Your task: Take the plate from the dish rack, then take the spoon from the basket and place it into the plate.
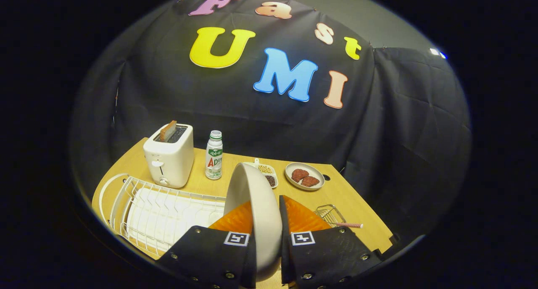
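Fingers of the gripper (267, 222) clamp a round, off-white ceramic plate (256, 205) between them, one pressing on each face, so the plate stands on edge, its rim running from near to far and its underside turned right. Its lowest part drops out of sight between the finger bases, and the contact points themselves are covered by the plate's curve. It is held up over the light wooden table (357, 209), just right of the white wire dish rack (164, 213).

That rack lies at the near left, its near edge cut off by the left finger. Right of the fingers sits a small metal wire basket (330, 213), partly hidden behind the right finger. A thin, pale pink spoon handle (349, 225) pokes out of it, pointing right, its long axis lying left to right; the bowl end cannot be made out.

Farther back stand a white toaster (170, 158) with a brown slice in its slot, a small white bottle with a green cap (214, 156), a little white dish of beans (267, 173) half covered by the plate's far rim, and an oval white plate of reddish-brown pieces (304, 176).
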